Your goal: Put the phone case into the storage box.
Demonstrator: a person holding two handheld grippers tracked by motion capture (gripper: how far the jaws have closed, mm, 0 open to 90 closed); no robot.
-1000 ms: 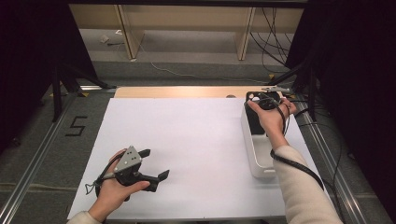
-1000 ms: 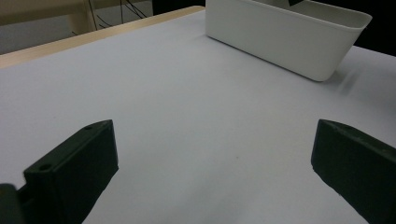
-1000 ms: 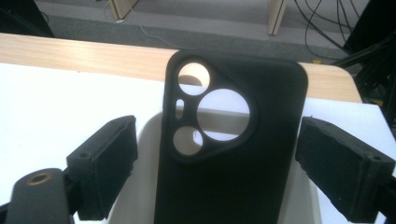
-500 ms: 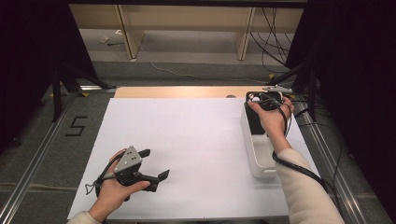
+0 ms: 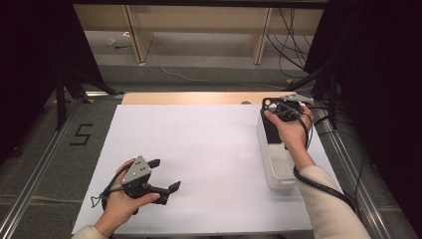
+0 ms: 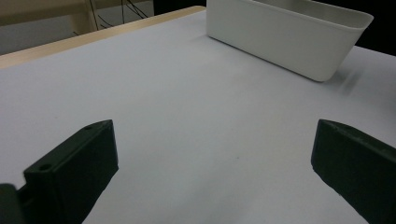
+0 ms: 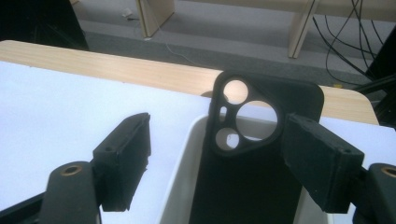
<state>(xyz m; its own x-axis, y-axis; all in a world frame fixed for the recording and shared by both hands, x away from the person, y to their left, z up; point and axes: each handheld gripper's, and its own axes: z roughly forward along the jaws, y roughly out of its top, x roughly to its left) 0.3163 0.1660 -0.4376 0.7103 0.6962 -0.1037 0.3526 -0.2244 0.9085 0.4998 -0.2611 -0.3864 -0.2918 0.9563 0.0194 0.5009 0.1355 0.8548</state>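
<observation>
We show a black plastic phone case with a cluster of round camera openings (image 7: 252, 186) standing upright at the far end of a long white plastic bin (image 5: 271, 172), its top rising above the bin's rim. The bin's end wall props it up, which we judge is why it stays on end.

The right gripper (image 7: 217, 135) reaches over the bin's far end, level with the case's top. Its jaws have just been closing and now stand drawn in. The case appears between them: one jaw overlaps its edge, the other stands clear of it, so we cannot confirm a grip.

The left gripper (image 5: 164, 174) rests on the white table sheet (image 5: 209, 149), well apart from the bin on its left. Its jaws are spread wide on nothing and point toward the bin, apparently parked while the other hand works.
</observation>
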